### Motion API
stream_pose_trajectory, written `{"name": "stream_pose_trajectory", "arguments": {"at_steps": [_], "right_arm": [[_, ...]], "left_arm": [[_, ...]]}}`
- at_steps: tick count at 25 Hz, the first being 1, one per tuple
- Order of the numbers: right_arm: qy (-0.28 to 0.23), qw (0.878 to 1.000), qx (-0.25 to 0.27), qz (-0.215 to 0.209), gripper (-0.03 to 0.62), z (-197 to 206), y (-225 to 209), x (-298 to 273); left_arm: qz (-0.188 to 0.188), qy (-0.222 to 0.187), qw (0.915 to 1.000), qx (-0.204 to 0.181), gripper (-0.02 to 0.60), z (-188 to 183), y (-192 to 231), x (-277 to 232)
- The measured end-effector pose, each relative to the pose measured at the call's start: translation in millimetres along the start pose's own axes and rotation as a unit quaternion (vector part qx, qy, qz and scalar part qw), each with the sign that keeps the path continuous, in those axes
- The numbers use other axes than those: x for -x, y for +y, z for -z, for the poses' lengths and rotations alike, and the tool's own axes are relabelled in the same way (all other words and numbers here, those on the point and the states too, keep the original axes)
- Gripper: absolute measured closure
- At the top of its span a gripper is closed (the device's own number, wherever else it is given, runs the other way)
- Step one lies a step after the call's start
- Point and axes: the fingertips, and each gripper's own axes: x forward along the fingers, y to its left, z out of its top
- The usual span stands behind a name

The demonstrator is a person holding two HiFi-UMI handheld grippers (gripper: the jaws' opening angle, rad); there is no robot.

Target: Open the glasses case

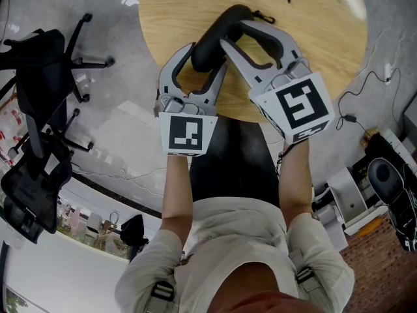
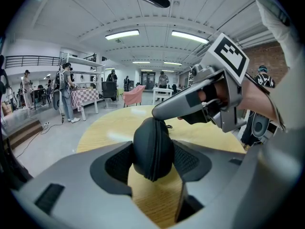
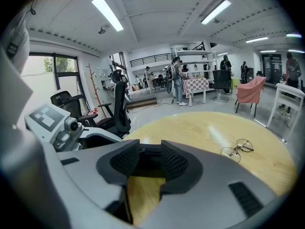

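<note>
Clamping the glasses case [image 1: 212,41], angled far-right: left tool [image 2: 152,160] widely, right tool [image 3: 150,160] narrowly.

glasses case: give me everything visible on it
The glasses case is a black, rounded oblong shell with a fabric-like skin and a zip seam round its edge, zipped shut. It is held on edge over the round wooden table. The left gripper clamps its near end between its pads. The right gripper grips the far end by the zip.

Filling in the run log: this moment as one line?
left gripper: shut on glasses case | right gripper: shut on its other end | case: closed, over table | glasses: on table
</note>
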Motion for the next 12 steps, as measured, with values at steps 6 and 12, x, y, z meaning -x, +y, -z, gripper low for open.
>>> {"name": "stream_pose_trajectory", "arguments": {"at_steps": [6,12], "right_arm": [[-0.001,1.000,-0.004,0.001,0.434,1.1,-2.9,0.1],[0.001,1.000,0.000,0.002,0.433,0.9,-3.9,-0.4]], "left_arm": [[0.001,-0.001,1.0000,0.000,0.313,-0.7,-0.4,-0.5],[0.002,-0.002,1.0000,-0.003,0.313,0.7,-0.6,-0.2]]}}
